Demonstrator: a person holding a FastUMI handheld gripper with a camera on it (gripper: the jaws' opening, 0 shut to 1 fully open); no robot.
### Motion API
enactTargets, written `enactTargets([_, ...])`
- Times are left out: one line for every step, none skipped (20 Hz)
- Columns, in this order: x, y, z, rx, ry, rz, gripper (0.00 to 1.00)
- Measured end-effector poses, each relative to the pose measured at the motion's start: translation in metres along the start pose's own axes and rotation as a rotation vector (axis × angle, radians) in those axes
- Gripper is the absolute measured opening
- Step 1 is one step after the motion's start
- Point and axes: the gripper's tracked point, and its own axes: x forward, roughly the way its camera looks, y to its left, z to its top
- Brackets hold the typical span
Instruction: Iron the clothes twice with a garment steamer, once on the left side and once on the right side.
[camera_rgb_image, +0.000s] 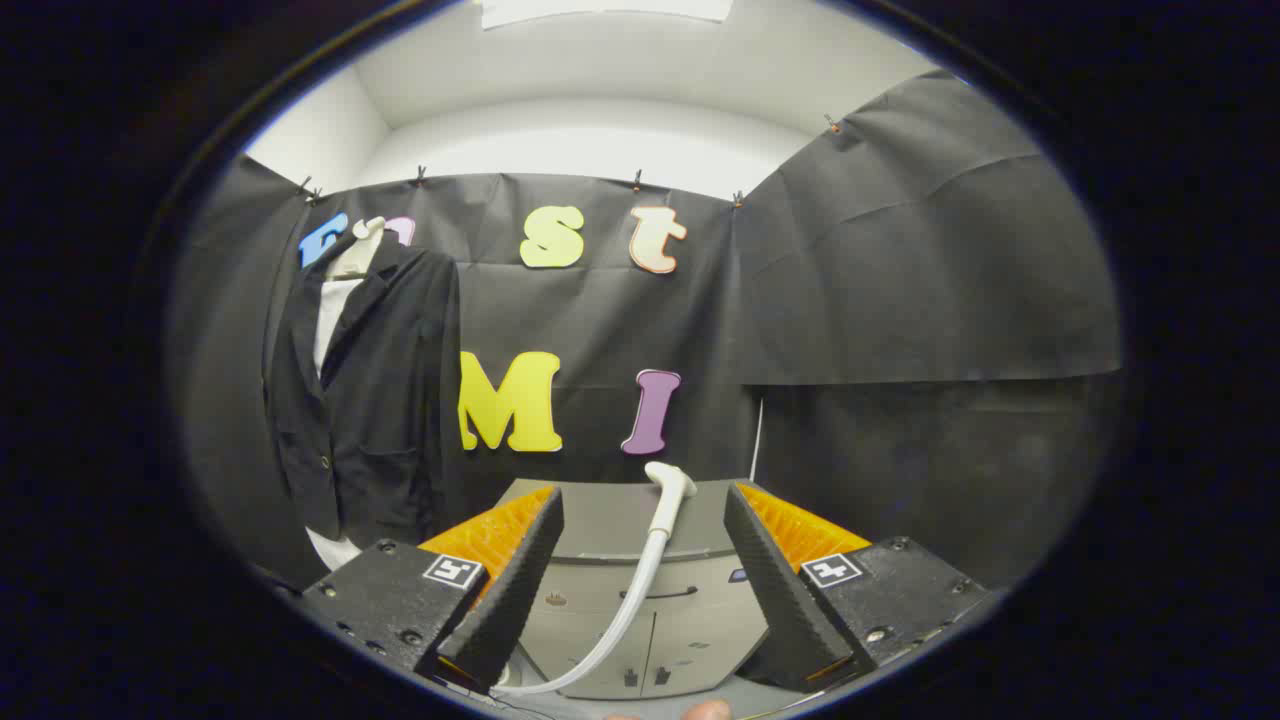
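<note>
A dark jacket (375, 400) over a white shirt hangs on a hanger against the booth wall, off to the left beyond the fingers. A white garment steamer head (668, 490) stands upright on a grey cabinet (610, 525), and its white hose curves down toward me between the fingers. My gripper (640, 520) is open. The fingers stand wide apart on either side of the steamer head, which lies just ahead of them, and they do not touch it.
The grey cabinet has a handle and doors on its front face (650, 620). Black cloth walls close off the back and the right side. A fingertip (708, 710) peeks in at the near edge below the fingers.
</note>
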Motion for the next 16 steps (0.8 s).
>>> enactTargets([0.002, 0.002, 0.001, 0.001, 0.001, 0.006, 1.0])
enactTargets([0.002, 0.001, -0.001, 0.004, 0.006, 0.011, 1.0])
enactTargets([0.002, 0.003, -0.001, 0.009, 0.007, 0.021, 1.0])
enactTargets([0.003, 0.003, -0.002, 0.011, 0.014, 0.027, 1.0])
enactTargets([0.003, 0.004, -0.002, 0.013, 0.014, 0.036, 1.0])
enactTargets([0.004, 0.003, -0.002, 0.01, 0.012, 0.039, 1.0])
enactTargets([0.004, 0.003, -0.002, 0.009, 0.009, 0.041, 1.0])
enactTargets([0.005, 0.003, -0.002, 0.008, 0.007, 0.042, 1.0])
enactTargets([0.006, 0.004, -0.001, 0.011, 0.006, 0.044, 1.0])
enactTargets([0.007, 0.004, -0.003, 0.015, 0.011, 0.043, 1.0])
enactTargets([0.008, 0.004, -0.003, 0.024, 0.015, 0.043, 1.0])
enactTargets([0.009, 0.005, -0.004, 0.032, 0.023, 0.039, 1.0])
enactTargets([0.01, 0.005, -0.005, 0.039, 0.029, 0.033, 1.0])
enactTargets([0.011, 0.005, -0.007, 0.043, 0.04, 0.017, 1.0])
enactTargets([0.012, 0.005, -0.01, 0.04, 0.054, 0.002, 1.0])
enactTargets([0.018, 0.007, -0.011, 0.035, 0.062, -0.009, 1.0])
